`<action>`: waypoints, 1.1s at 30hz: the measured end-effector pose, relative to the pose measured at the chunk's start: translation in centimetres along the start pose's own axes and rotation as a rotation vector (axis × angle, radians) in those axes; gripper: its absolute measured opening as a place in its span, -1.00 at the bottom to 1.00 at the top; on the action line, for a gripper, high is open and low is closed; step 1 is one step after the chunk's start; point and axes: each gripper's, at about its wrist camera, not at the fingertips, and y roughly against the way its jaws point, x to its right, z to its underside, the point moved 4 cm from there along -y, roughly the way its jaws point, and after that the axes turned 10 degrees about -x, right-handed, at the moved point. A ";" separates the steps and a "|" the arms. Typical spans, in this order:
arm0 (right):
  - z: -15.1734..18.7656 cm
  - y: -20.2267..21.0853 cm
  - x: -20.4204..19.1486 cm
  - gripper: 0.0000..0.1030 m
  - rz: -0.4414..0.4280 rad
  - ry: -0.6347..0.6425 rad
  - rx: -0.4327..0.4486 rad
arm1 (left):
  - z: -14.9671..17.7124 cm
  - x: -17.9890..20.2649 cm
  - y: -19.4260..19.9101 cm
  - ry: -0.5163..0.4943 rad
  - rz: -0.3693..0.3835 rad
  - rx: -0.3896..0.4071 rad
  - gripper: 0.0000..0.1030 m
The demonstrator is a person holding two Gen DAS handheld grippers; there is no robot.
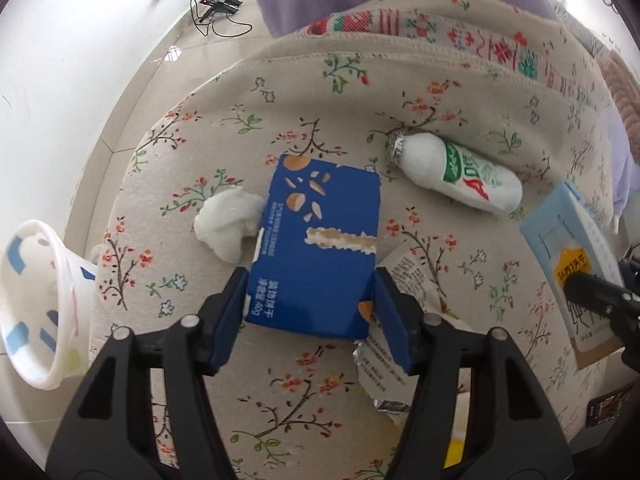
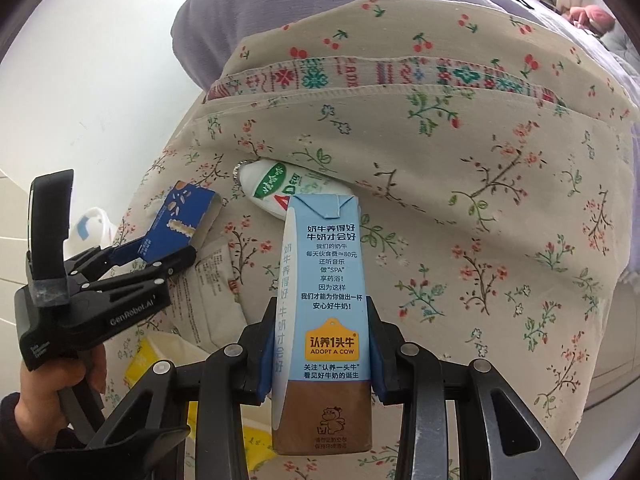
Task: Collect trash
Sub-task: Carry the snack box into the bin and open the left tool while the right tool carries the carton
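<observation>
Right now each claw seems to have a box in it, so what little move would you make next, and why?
Probably carry the blue biscuit box left to the white bin beside the cushion and drop it in. The left gripper has it between its pads, the right gripper already clamps the milk carton, and the bin sits nearest the left one.

Two hand-held grippers, black frames with blue pads

Left gripper [image 1: 310,308]: black plastic linkage arms with cut-out triangles, round silver rivets at the joints, flat blue fingers [image 1: 230,320]. Right gripper [image 2: 320,344]: same black arms, silver rivets, blue pads. White "GenRobot.AI" lettering along the left body, a black upright block taped on top, a hand [image 2: 44,392] in a dark sleeve.
</observation>
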 end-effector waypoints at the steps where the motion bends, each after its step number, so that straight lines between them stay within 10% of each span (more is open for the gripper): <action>1: 0.1 0.2 0.1 -0.27 0.000 -0.002 0.003 | 0.1 -0.2 0.3 -0.002 0.004 0.009 0.22; 33: -1.8 1.0 -11.5 -0.27 -0.075 0.114 0.072 | 4.2 -13.2 7.1 0.141 0.052 0.129 0.22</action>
